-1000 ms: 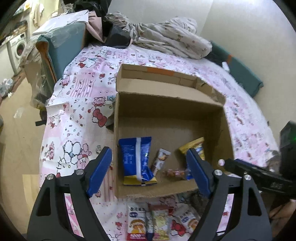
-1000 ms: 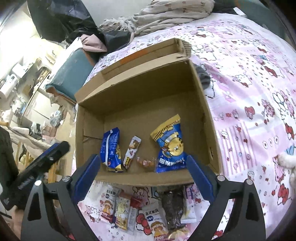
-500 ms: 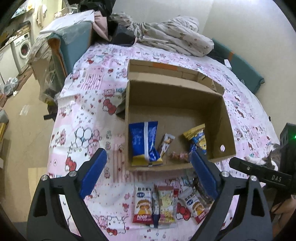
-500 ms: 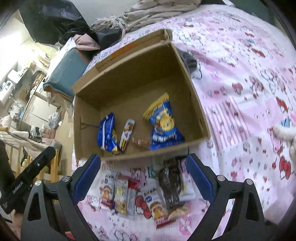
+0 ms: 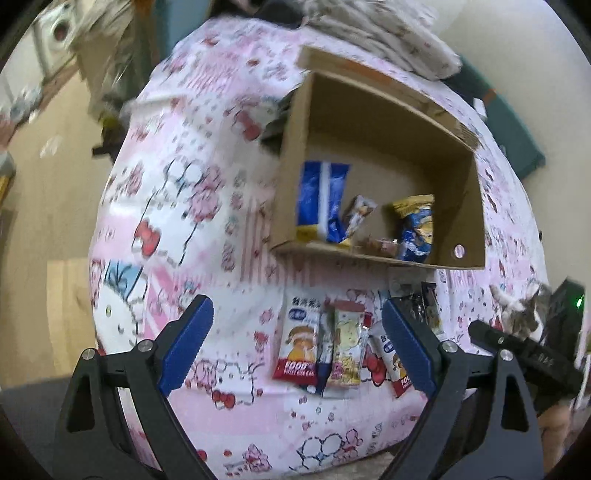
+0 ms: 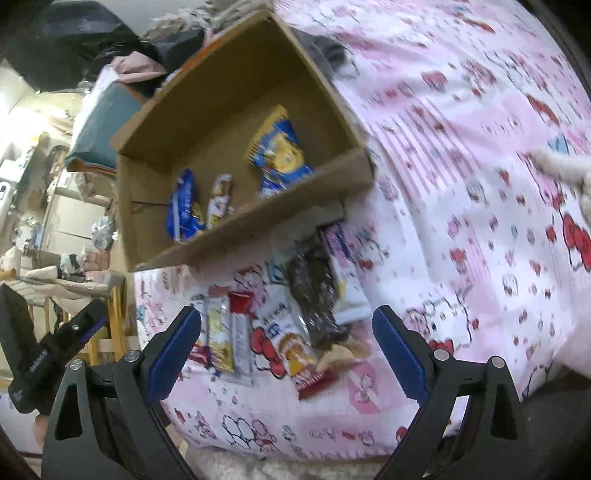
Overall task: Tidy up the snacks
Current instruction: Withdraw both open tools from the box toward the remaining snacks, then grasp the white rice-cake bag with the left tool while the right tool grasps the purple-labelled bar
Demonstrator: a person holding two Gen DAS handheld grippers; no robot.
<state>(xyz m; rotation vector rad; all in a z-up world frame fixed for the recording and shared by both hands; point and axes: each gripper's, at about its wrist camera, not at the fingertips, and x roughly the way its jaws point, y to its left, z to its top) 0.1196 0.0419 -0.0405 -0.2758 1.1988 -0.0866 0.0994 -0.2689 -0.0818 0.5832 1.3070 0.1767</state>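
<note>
An open cardboard box [image 5: 291, 155] [image 6: 354, 173] lies on a pink cartoon-print bedspread. Inside it are a blue packet [image 5: 321, 199] [image 6: 183, 206], a small bar [image 5: 360, 216] [image 6: 219, 195] and a blue-and-yellow bag [image 5: 415, 225] [image 6: 279, 155]. Several loose snack packets lie in front of the box, among them a rice-cracker pack [image 5: 299, 347] [image 6: 291, 339] and a dark packet [image 6: 316, 291]. My left gripper [image 5: 295, 347] is open and empty above these packets. My right gripper [image 6: 286, 354] is open and empty above them too.
A cat [image 5: 521, 314] sits at the bed's right edge, its paw in the right wrist view [image 6: 561, 166]. Rumpled bedding [image 5: 376, 33] lies behind the box. The bedspread's front edge [image 6: 295, 454] is just below the grippers. A teal chair [image 6: 99, 136] and clutter stand left.
Both grippers have pulled back from over the box toward the bed's front edge. The loose packets now lie between the fingers. Both stay open and empty.
</note>
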